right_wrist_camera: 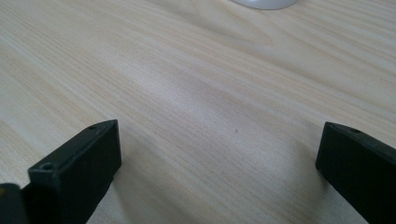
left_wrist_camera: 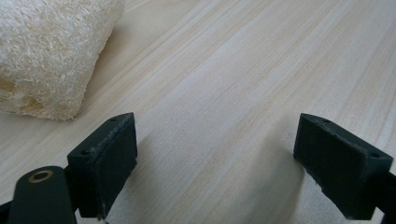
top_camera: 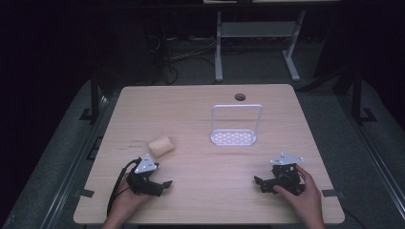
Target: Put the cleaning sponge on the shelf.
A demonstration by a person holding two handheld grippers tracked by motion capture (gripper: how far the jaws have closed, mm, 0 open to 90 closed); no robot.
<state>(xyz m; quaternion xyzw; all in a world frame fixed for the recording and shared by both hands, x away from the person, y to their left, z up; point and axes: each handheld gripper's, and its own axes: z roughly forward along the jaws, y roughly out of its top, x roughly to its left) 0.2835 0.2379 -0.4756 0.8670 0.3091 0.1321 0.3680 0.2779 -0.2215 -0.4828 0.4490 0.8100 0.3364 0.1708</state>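
A pale loofah sponge lies on the wooden table, left of centre; it fills the upper left of the left gripper view as a rough fibrous loofah. My left gripper rests on the table just in front of the sponge, open, with bare wood between its jaws. A white rack with a tall wire frame and a perforated base stands near the table's centre. My right gripper sits at the front right, open and holding nothing, its jaws pointing left.
A round dark hole is cut in the table near its far edge. The white rack's rim shows at the top of the right gripper view. Beyond the table stand a metal desk frame and cables on the floor.
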